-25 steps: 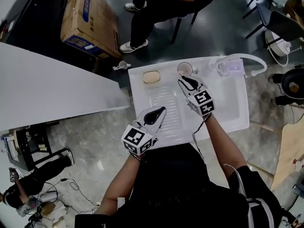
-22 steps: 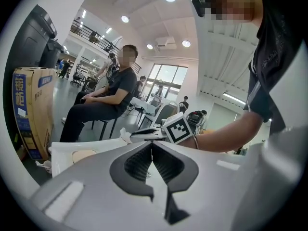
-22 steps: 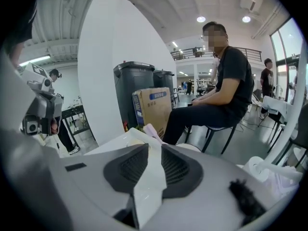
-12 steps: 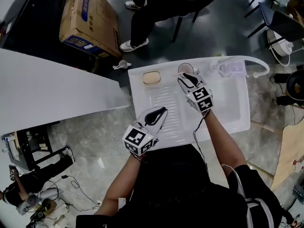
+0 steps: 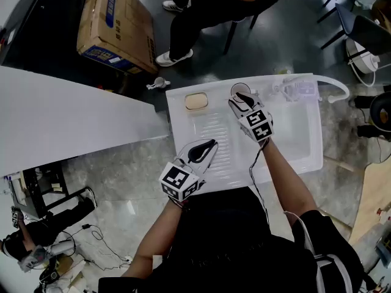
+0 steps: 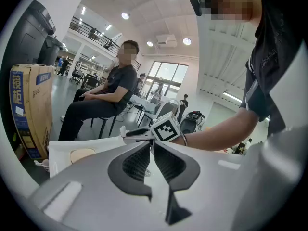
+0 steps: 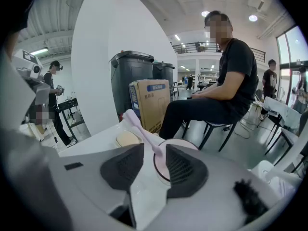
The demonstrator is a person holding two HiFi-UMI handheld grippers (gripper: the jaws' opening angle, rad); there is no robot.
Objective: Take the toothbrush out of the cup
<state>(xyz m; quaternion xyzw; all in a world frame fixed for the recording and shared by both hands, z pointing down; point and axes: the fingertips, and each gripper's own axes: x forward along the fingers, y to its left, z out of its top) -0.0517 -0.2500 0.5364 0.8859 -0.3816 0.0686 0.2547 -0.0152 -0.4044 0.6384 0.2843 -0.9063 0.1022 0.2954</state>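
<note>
Right hand-held gripper (image 7: 153,153), jaws just opened wide, straddles the pink toothbrush (image 7: 139,129) leaning from the cup (image 7: 161,172).

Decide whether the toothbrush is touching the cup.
Touching. The right gripper view shows the toothbrush standing in the cup, its handle leaning against the rim.

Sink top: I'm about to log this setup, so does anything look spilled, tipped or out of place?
Nothing stands out. The cup stands upright at the far edge of the sink, the pink toothbrush leans in it, and the soap bar sits in its recess. No spill shows.
</note>
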